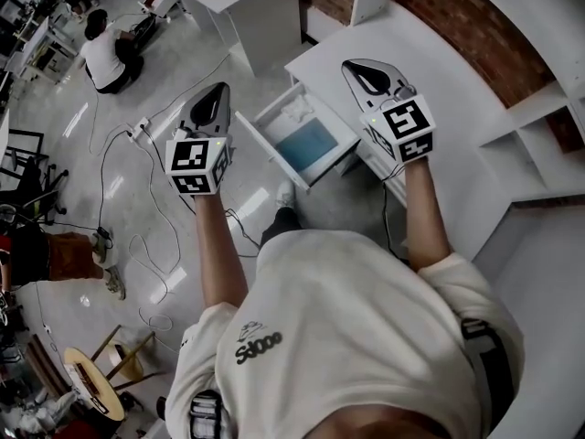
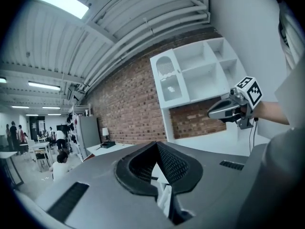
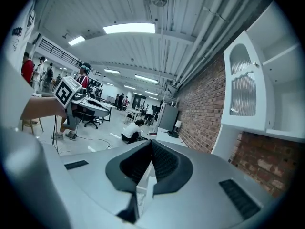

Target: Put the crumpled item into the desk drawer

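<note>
The white desk drawer [image 1: 274, 150] stands pulled open below me, its bottom bluish. A white crumpled item [image 1: 297, 108] lies in its far corner. My left gripper [image 1: 222, 88] hovers left of the drawer over the floor, jaws shut and empty. Above the desk top [image 1: 439, 80], right of the drawer, my right gripper [image 1: 352, 64] is also shut with nothing in it. The left gripper view shows its own closed tips [image 2: 156, 145] and the right gripper [image 2: 228, 110] raised level. The right gripper view shows closed tips [image 3: 151, 142] and the left gripper [image 3: 88, 105].
A white shelf unit [image 1: 539, 144] stands on the desk against a brick wall [image 1: 475, 26]. Cables [image 1: 146, 236] and a power strip [image 1: 137, 132] lie on the floor at left. A person [image 1: 108, 53] sits on the floor farther off. A wooden stool [image 1: 91, 382] is behind me.
</note>
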